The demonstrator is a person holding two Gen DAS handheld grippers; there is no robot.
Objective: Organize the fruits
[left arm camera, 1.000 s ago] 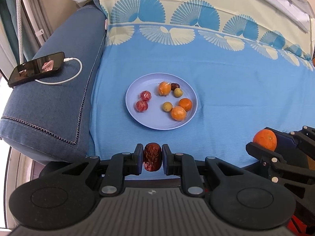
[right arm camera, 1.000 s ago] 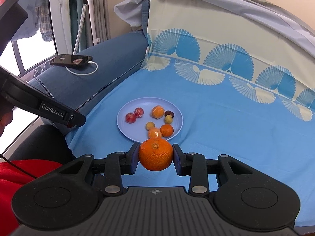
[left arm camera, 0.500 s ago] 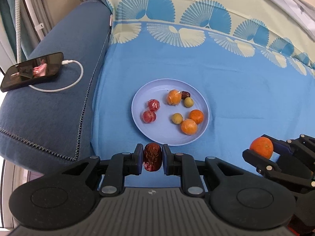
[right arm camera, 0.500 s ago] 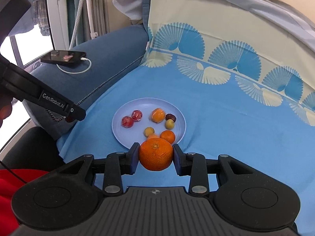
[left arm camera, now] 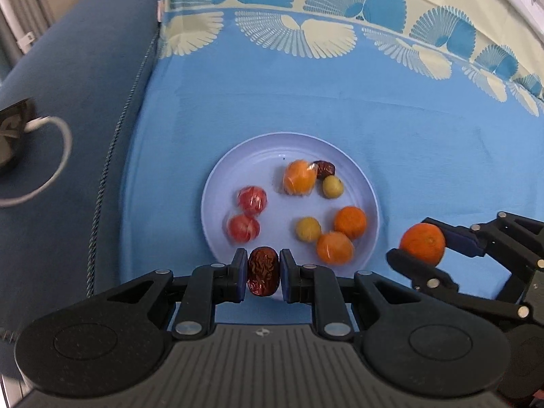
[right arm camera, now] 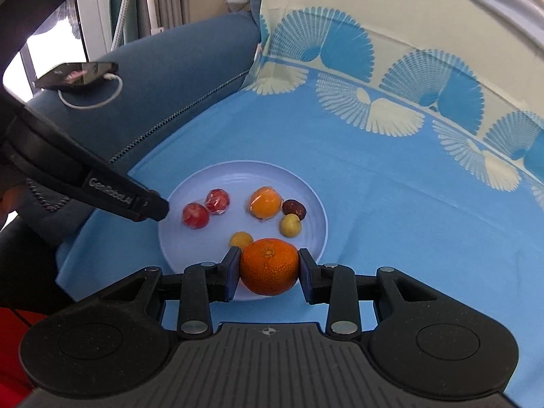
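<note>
Step in hand: carry to plate [left arm camera: 369,188]. Left gripper [left arm camera: 263,273] clamps red date [left arm camera: 263,271] over rim at 6 o'clock. Right gripper [right arm camera: 268,268] clamps mandarin [right arm camera: 269,266] at rim, 5 o'clock. Next move, judged: lower onto bare plate area, release.

Black left gripper [left arm camera: 262,273], blue-padded jaws, silver screws, "GenRobot.AI" lettering

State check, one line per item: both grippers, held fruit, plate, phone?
left gripper: shut on red date
red date: held, above plate's near rim
right gripper: shut on orange
orange: held, off the plate
plate: on blue cloth, loaded with fruit
phone: on sofa arm, cable plugged in
</note>
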